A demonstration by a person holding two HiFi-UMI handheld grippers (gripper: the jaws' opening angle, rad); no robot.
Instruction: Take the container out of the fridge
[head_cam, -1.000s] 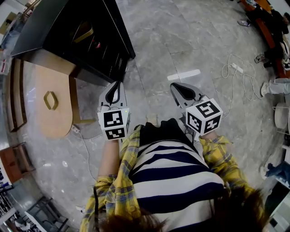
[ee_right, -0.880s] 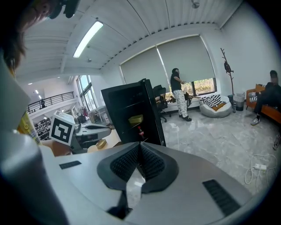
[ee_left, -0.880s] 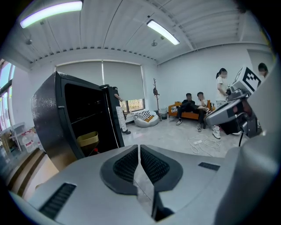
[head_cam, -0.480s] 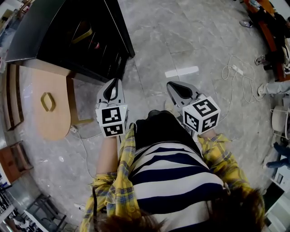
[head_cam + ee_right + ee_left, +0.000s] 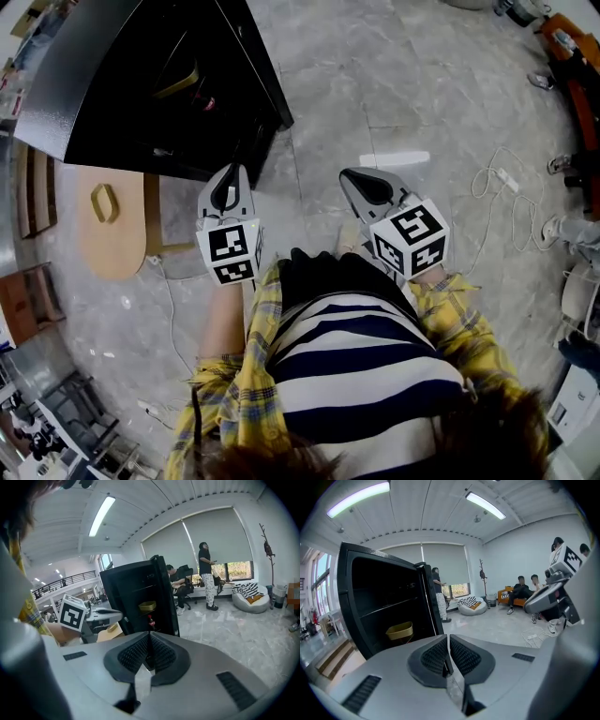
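Note:
The black fridge (image 5: 141, 84) stands open at the upper left of the head view. On a shelf inside sits a yellow container (image 5: 178, 80), with a red bottle (image 5: 208, 103) just below it. The container also shows in the left gripper view (image 5: 399, 631) and the right gripper view (image 5: 147, 606). My left gripper (image 5: 232, 183) is shut and empty, short of the fridge's front edge. My right gripper (image 5: 361, 183) hangs over the bare floor, further right, also shut with nothing in it. Both sets of pads meet in their own views (image 5: 448, 641) (image 5: 149, 644).
A low wooden table (image 5: 112, 225) with a yellow ring-shaped thing (image 5: 105, 202) stands left of the fridge. Cables (image 5: 497, 178) and a white tape strip (image 5: 394, 159) lie on the marble floor. People sit by the far wall (image 5: 520, 590); one stands at the window (image 5: 206, 573).
The fridge has come closer and fills more of the upper left. Both grippers have stayed shut and side by side in front of the body.

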